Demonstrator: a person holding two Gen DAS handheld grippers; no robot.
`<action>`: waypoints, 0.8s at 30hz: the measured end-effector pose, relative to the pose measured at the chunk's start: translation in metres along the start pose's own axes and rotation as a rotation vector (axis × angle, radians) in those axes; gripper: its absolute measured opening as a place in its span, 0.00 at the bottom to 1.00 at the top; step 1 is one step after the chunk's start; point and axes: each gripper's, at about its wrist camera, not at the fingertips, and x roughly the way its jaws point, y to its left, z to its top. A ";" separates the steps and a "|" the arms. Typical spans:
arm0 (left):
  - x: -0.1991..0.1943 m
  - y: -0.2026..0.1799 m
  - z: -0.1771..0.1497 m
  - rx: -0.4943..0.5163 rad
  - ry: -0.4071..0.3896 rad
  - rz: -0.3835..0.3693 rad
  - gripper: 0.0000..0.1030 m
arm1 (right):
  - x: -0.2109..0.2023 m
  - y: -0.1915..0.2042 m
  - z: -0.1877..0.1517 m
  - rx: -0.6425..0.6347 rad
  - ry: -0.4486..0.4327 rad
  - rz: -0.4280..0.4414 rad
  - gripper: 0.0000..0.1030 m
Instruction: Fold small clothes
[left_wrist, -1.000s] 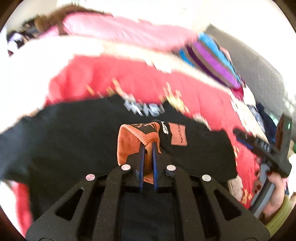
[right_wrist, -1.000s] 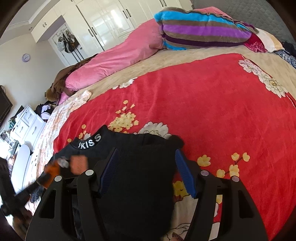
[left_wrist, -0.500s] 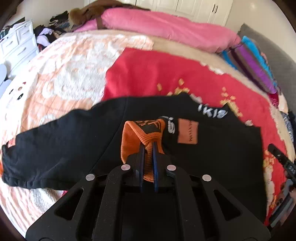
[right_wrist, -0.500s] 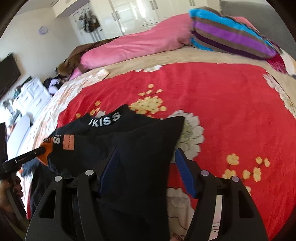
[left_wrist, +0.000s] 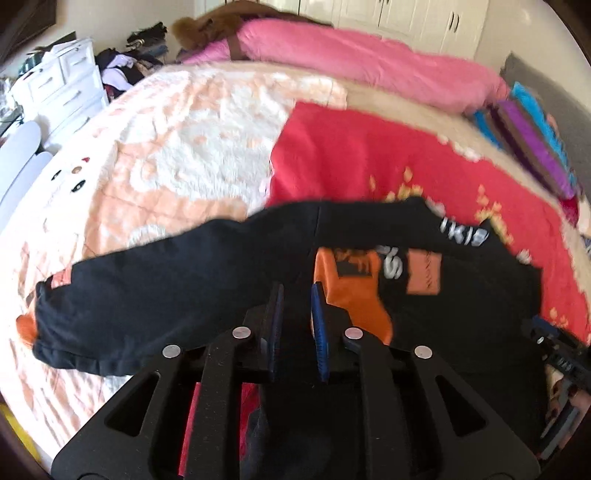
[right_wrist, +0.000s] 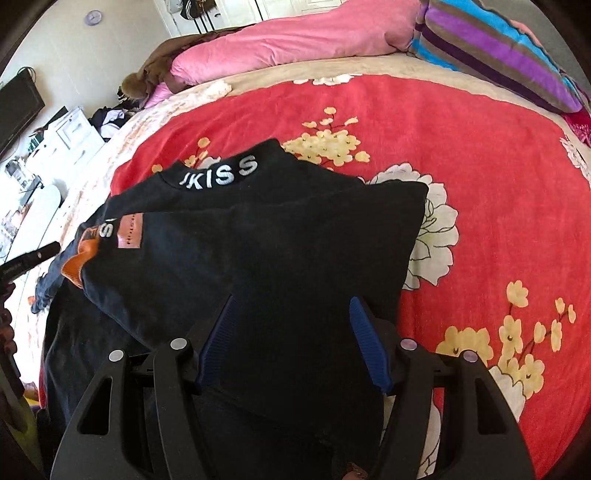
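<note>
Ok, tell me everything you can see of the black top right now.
The black top is a soft knit with white collar lettering, orange cuffs and an orange patch. It lies partly folded on the red floral blanket, one sleeve stretched out over the pale blanket. The left gripper is opening, a cuff beside its right finger, not between. The right gripper straddles the body fabric, open.

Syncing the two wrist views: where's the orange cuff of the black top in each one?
Left wrist: orange cuff sits at centre, just right of the left tool, whose jaws are opening; nothing between them.
Right wrist: same cuff at the far left edge, on the folded black top.
Shared landmark: the white lettering on the collar.
</note>
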 end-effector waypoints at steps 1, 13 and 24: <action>-0.004 -0.002 0.001 0.002 -0.013 -0.016 0.09 | -0.003 0.001 0.000 -0.004 -0.008 0.000 0.60; 0.024 -0.081 -0.026 0.250 0.042 -0.066 0.37 | -0.015 0.021 -0.001 -0.074 -0.040 0.037 0.69; 0.037 -0.074 -0.034 0.244 0.102 -0.073 0.63 | -0.008 0.018 -0.006 -0.055 -0.006 0.013 0.78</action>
